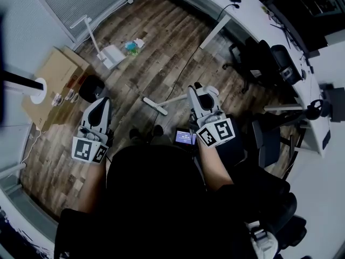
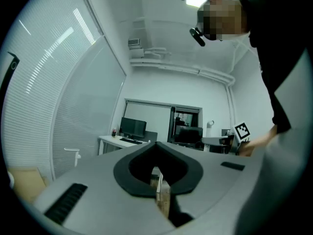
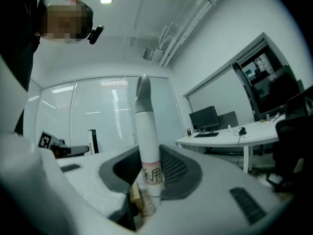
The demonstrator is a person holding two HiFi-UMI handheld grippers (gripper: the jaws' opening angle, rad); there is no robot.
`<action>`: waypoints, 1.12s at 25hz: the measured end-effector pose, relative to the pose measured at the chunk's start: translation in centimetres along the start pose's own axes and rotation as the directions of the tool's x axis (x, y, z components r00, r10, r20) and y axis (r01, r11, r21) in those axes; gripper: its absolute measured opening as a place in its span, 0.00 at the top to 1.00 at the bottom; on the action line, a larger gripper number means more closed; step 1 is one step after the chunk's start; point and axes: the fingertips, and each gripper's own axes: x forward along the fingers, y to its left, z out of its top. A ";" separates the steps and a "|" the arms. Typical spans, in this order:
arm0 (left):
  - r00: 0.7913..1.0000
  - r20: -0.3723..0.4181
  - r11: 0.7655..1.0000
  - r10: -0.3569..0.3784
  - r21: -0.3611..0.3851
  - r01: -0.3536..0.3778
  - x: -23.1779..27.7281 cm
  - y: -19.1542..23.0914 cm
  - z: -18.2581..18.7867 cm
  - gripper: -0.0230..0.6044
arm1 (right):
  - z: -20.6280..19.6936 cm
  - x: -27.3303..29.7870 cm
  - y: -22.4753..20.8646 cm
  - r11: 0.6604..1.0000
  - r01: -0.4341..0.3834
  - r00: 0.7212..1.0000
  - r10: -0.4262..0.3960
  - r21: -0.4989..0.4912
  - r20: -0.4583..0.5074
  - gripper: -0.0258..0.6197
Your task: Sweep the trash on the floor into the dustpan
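Head view, looking steeply down. The right gripper (image 1: 195, 92) was closed on the white broom handle (image 1: 177, 99), whose broom head (image 1: 155, 106) lay on the wood floor (image 1: 161, 47) just ahead of the person's feet. The left gripper (image 1: 101, 102) had its jaws together with nothing between them.

Right gripper view. The jaw pads of the right gripper (image 3: 146, 177) pressed on both sides of the upright broom handle (image 3: 145, 131). A label (image 3: 152, 176) on the handle carried dark printed characters above a red band; they were too small to read with certainty.

Left gripper view. The left gripper (image 2: 157, 174) was fully closed, and only a slit of floor showed between its jaws. Each gripper's cube bore black-and-white square markers.

Task objects. The trash (image 1: 132, 46) lay on the floor touching the white dustpan (image 1: 112, 55), well apart from the broom head.

Surroundings. A cardboard box (image 1: 54, 80) stood at the left, near the dustpan. A black cable (image 1: 186, 66) ran across the floor between the broom and a white desk (image 1: 253, 20). Black office chairs (image 1: 269, 58) stood beside the desk. A small lit screen (image 1: 185, 137) showed below the right gripper.
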 end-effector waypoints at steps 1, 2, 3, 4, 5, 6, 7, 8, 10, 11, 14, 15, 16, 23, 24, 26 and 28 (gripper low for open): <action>1.000 0.008 1.000 0.011 -0.004 -0.011 -0.1 0.0 0.1 0.97 | 0.2 0.0 0.1 1.000 -0.008 1.000 0.008 -0.001 0.002 0.80; 1.000 0.020 1.000 0.021 -0.008 -0.021 -0.3 0.1 0.3 0.97 | 0.3 0.0 0.1 1.000 -0.015 1.000 0.015 -0.002 0.003 0.80; 0.999 0.034 0.999 0.030 -0.012 -0.030 -0.4 0.1 0.6 0.97 | 0.4 0.0 0.2 1.000 -0.021 1.000 0.021 -0.004 0.003 0.80; 0.998 0.048 0.999 0.037 -0.016 -0.036 -0.5 0.0 1.0 0.97 | 0.4 0.0 0.3 1.000 -0.027 1.000 0.027 -0.006 0.002 0.80; 0.997 0.058 0.999 0.043 -0.015 -0.042 -0.6 0.0 1.4 0.97 | 0.5 0.0 0.4 0.999 -0.034 0.999 0.034 -0.011 0.002 0.80; 0.997 0.061 0.999 0.048 -0.008 -0.048 -0.6 -0.1 1.7 0.97 | 0.5 0.1 0.5 0.999 -0.041 0.999 0.041 -0.017 0.004 0.80; 0.997 0.057 0.999 0.051 0.006 -0.052 -0.5 -0.2 1.9 0.97 | 0.5 0.2 0.7 0.999 -0.049 0.999 0.050 -0.022 0.007 0.80; 0.997 0.050 0.998 0.053 0.018 -0.054 -0.5 -0.3 1.9 0.97 | 0.4 0.3 0.8 0.998 -0.059 0.998 0.059 -0.026 0.008 0.80; 0.998 0.036 0.998 0.048 0.026 -0.049 -0.4 -0.6 1.6 0.97 | 0.2 0.5 0.8 0.997 -0.076 0.997 0.076 -0.026 0.005 0.80; 0.999 0.039 0.999 0.037 0.017 -0.037 -0.3 -0.8 1.5 0.97 | 0.1 0.5 0.7 0.996 -0.082 0.997 0.082 -0.022 0.002 0.80; 0.998 0.067 1.000 0.007 -0.022 -0.005 -0.2 -1.6 1.9 0.97 | 0.1 0.2 0.0 0.995 -0.095 0.996 0.095 -0.007 -0.005 0.80; 0.998 0.065 1.000 0.008 -0.029 -0.006 0.0 -1.8 2.0 0.97 | 0.2 0.1 -0.3 0.995 -0.097 0.995 0.097 -0.002 -0.006 0.80; 0.998 0.059 0.999 0.012 -0.037 -0.009 0.2 -1.8 1.9 0.97 | 0.3 0.0 -0.6 0.995 -0.098 0.995 0.098 0.003 -0.005 0.80; 0.998 0.032 0.998 0.046 -0.055 -0.044 1.8 -2.5 1.1 0.97 | 0.3 -0.9 -3.0 0.994 -0.100 0.995 0.100 0.038 -0.003 0.80; 0.998 0.024 0.998 0.053 -0.046 -0.052 2.1 -2.7 0.9 0.97 | 0.2 -1.1 -3.3 0.995 -0.095 0.995 0.095 0.042 -0.002 0.80; 0.998 0.022 0.997 0.064 -0.045 -0.063 2.6 -3.2 0.6 0.97 | 0.0 -1.7 -4.0 0.996 -0.074 0.997 0.074 0.042 0.007 0.80; 0.998 0.037 0.996 0.057 -0.063 -0.055 3.0 -3.7 0.6 0.97 | 0.0 -2.3 -4.5 0.998 -0.056 0.998 0.055 0.038 0.025 0.80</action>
